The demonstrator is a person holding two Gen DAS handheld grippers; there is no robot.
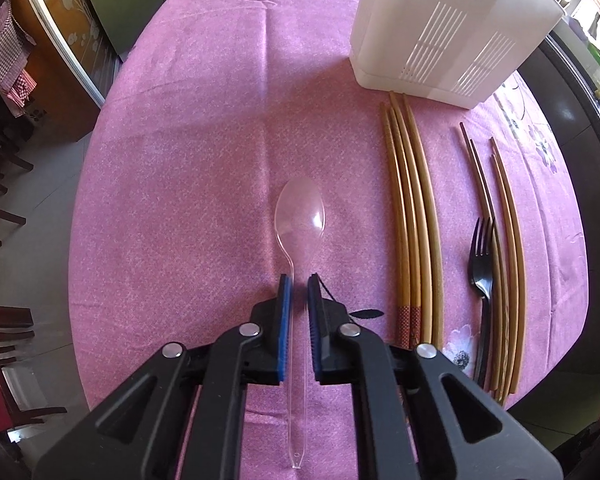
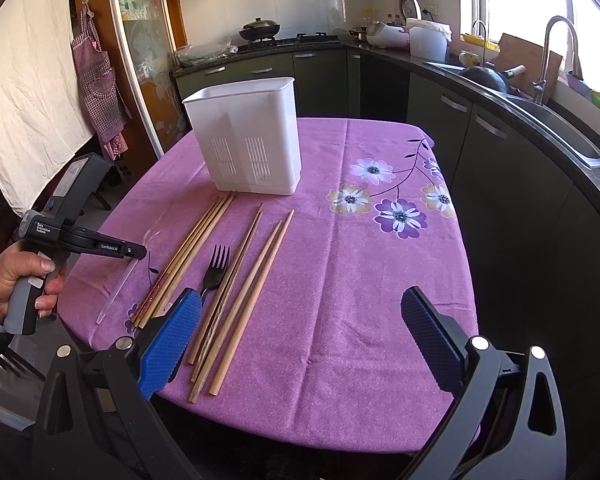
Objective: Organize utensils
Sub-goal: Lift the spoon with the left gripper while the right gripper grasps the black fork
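Observation:
A clear plastic spoon (image 1: 300,216) lies on the pink tablecloth (image 1: 200,160), its handle running between the fingers of my left gripper (image 1: 298,280). The jaws stand narrowly apart around the handle, not clamped. In the right wrist view the spoon (image 2: 118,284) sits under the left gripper (image 2: 138,252). My right gripper (image 2: 300,308) is wide open and empty above the table's near edge. A white slotted utensil holder (image 1: 444,28) (image 2: 248,136) stands at the back. Wooden chopsticks (image 1: 412,216) (image 2: 192,248) and a black fork (image 1: 482,264) (image 2: 216,268) lie to the spoon's right.
More chopsticks (image 2: 252,284) lie beside the fork. A dark kitchen counter with sink (image 2: 540,100) runs along the right. A checked apron (image 2: 96,76) hangs on the left. Chairs (image 1: 4,320) stand left of the table.

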